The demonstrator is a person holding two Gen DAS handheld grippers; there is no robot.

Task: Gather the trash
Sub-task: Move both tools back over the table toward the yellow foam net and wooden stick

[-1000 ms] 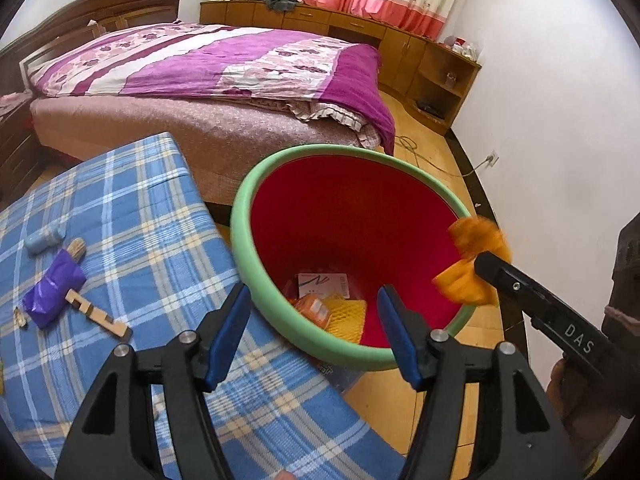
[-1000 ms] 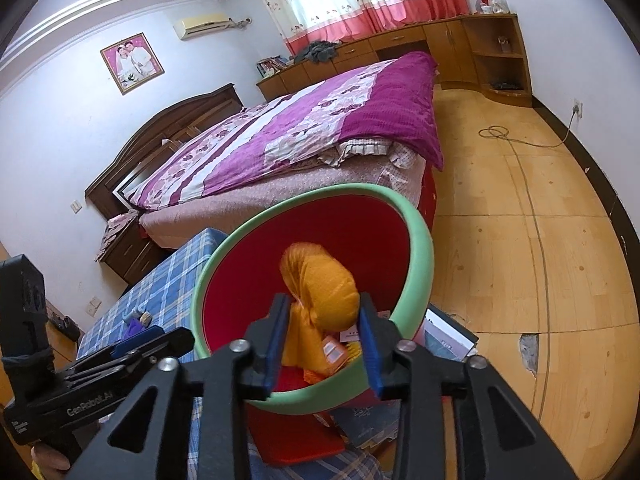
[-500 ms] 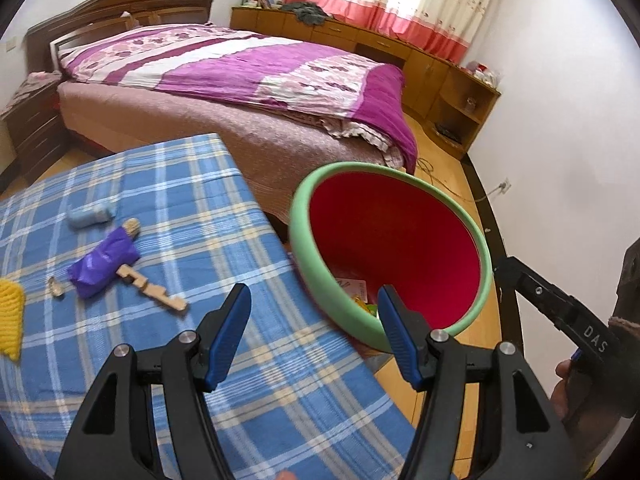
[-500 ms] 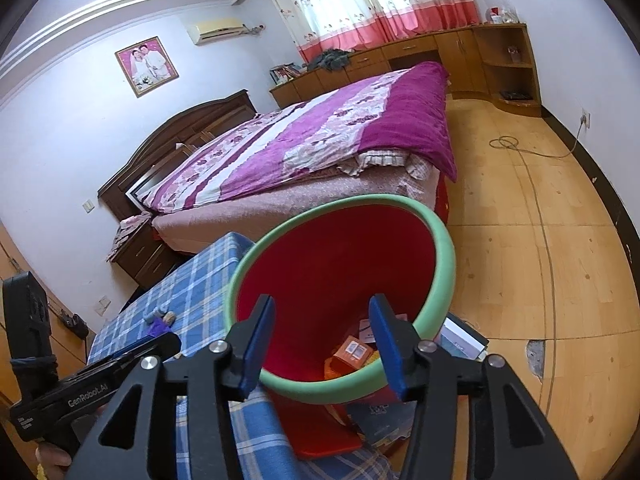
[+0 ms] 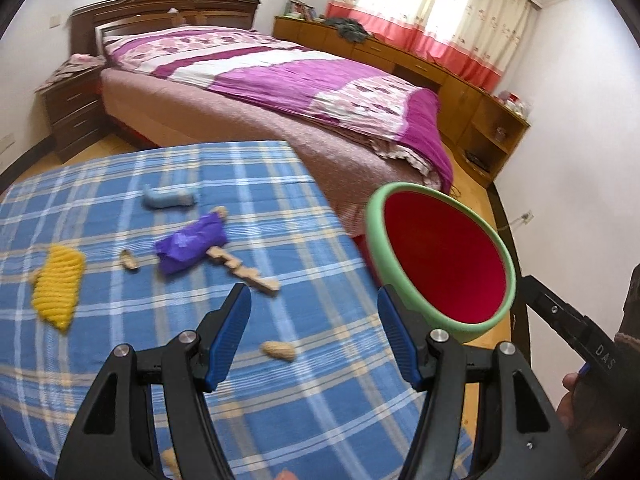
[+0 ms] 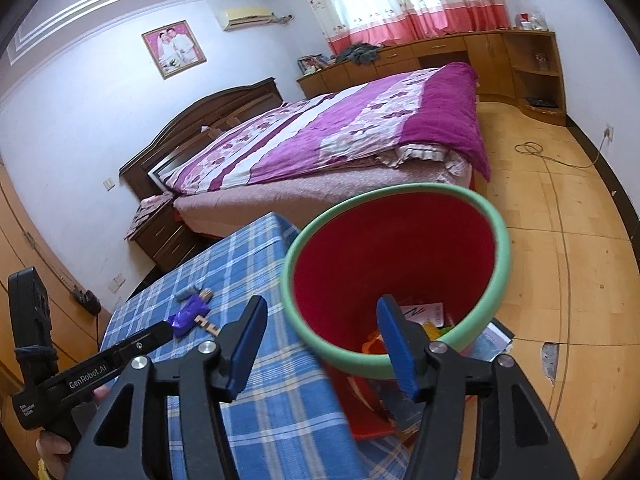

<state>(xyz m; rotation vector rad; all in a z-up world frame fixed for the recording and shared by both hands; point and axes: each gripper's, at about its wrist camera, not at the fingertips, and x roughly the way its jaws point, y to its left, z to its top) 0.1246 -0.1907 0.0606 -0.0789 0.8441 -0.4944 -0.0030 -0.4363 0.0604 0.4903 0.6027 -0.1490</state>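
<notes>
A red bin with a green rim [image 5: 444,268] [image 6: 396,264] stands beside the table with the blue plaid cloth [image 5: 120,360] [image 6: 248,264]; boxes and orange scraps lie at its bottom. On the cloth lie a purple wrapper [image 5: 192,246] [image 6: 188,316], a yellow foam net [image 5: 58,284], a pale blue wad [image 5: 168,199], a wooden strip [image 5: 244,270], a peanut [image 5: 278,350] and a small shell [image 5: 129,260]. My left gripper [image 5: 314,334] hovers open and empty above the cloth near the peanut. My right gripper [image 6: 322,346] is over the bin's near rim, its jaws opening, nothing between them.
A bed with a purple quilt [image 5: 288,80] fills the room behind the table. A dark nightstand [image 5: 72,108] stands at its left, wooden cabinets [image 5: 472,96] along the window wall. A cable [image 6: 560,160] trails over the wooden floor right of the bin.
The orange cloth left my right gripper's jaws and dropped into the bin; those jaws spread wider. My left gripper swung left from the bin rim over the table, bringing more trash into view.
</notes>
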